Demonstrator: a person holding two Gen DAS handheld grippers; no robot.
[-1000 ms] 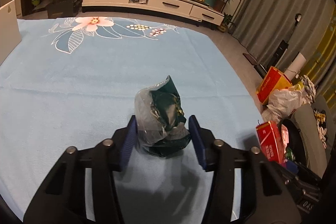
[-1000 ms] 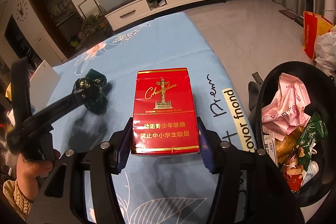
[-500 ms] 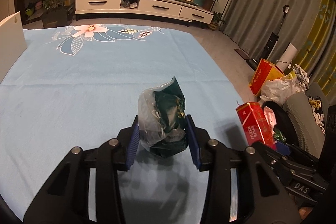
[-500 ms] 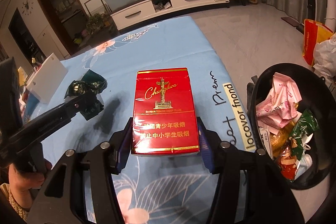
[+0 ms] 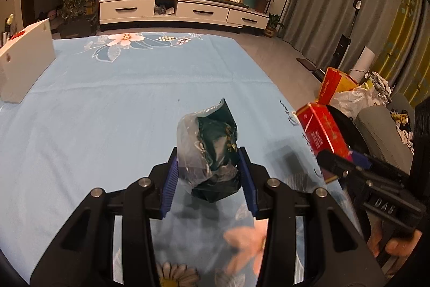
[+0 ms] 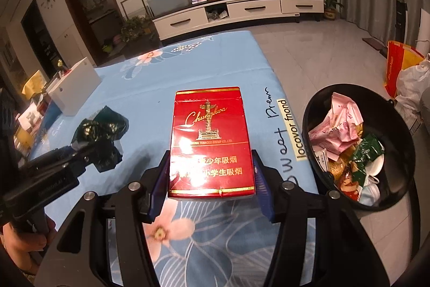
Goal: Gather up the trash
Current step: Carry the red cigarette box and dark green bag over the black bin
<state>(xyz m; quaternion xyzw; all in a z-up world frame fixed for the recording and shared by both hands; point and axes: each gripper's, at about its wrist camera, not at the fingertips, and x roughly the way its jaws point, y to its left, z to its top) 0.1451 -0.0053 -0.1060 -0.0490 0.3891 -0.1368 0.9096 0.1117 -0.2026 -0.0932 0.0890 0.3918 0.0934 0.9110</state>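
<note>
My left gripper is shut on a crumpled dark green and clear wrapper, held above the blue flowered tablecloth. From the right wrist view the same wrapper shows at the left, in the left gripper. My right gripper is shut on a red cigarette pack, also lifted off the cloth. In the left wrist view that pack hangs at the right, near the table's right edge. A black trash bin with several wrappers inside stands on the floor right of the table.
A white box sits at the table's far left. Red and white bags lie on the floor by the bin. A white TV cabinet stands beyond the table. A hand holds the left gripper's handle.
Both grippers have lifted and drawn back toward the near right of the table with their loads. The left jaws closed tighter on the wrapper. The bin shows more fully in the right wrist view.
</note>
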